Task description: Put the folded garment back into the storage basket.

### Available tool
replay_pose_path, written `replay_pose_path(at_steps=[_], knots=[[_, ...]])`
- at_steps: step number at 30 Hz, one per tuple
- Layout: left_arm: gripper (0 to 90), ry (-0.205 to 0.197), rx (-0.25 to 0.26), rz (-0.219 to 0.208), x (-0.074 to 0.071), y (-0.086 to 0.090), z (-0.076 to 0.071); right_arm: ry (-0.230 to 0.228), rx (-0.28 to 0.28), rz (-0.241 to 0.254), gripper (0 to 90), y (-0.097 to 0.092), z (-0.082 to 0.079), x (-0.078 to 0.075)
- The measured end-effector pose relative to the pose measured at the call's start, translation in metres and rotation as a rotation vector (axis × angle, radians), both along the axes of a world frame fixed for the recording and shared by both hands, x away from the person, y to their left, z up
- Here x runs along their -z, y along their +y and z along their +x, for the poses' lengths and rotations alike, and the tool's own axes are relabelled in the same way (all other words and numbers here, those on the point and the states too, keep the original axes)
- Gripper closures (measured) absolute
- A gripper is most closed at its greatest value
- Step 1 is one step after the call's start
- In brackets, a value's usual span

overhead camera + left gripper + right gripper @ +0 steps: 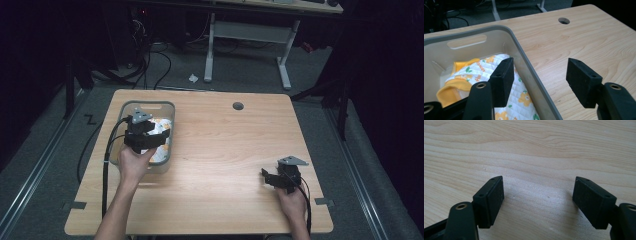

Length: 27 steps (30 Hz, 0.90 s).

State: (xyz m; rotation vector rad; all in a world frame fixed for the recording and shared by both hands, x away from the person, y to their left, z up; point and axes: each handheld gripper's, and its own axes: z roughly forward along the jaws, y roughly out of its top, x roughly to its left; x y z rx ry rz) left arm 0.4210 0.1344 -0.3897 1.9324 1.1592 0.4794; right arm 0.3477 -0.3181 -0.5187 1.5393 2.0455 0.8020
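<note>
Two hand-held black two-jaw grippers at a pale wood-grain table (225,150).

Left gripper (539,75) — jaws spread wide, gripping nothing. It straddles the near right wall of the translucent grey plastic bin (529,67): one jaw inside, just over the cloth, the other outside over bare table.

White quilted cloth with orange flowers and yellow trim (474,75) — bunched on the bin floor, below and to the inner-jaw side of the left gripper, much nearer it than the right. Its long axis appears to run along the bin's length, away from the person; which end leads cannot be told.

Right gripper (539,195) — jaws wide apart, empty, low over bare table, well apart from the bin.

Judgement: a pick would need the left gripper shifted fully inside the wall.
</note>
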Motion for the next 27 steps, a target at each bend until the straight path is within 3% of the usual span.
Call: replay_pose_path(at_steps=[4, 10, 27], knots=[[39.2, -0.005, 0.011, 0.006, 0.0, -0.005, -0.002, 0.0, 0.0, 0.0, 25.5, 0.0, 0.0, 0.0], [38.6, 0.024, 0.041, -0.031, 0.0, -0.015, -0.007, 0.0, 0.0, 0.0, 25.5, 0.0, 0.0, 0.0], [36.9, 0.003, 0.107, -0.081, -0.004, -0.033, -0.017, 0.0, 0.001, 0.001, 25.5, 0.0, 0.0, 0.0]])
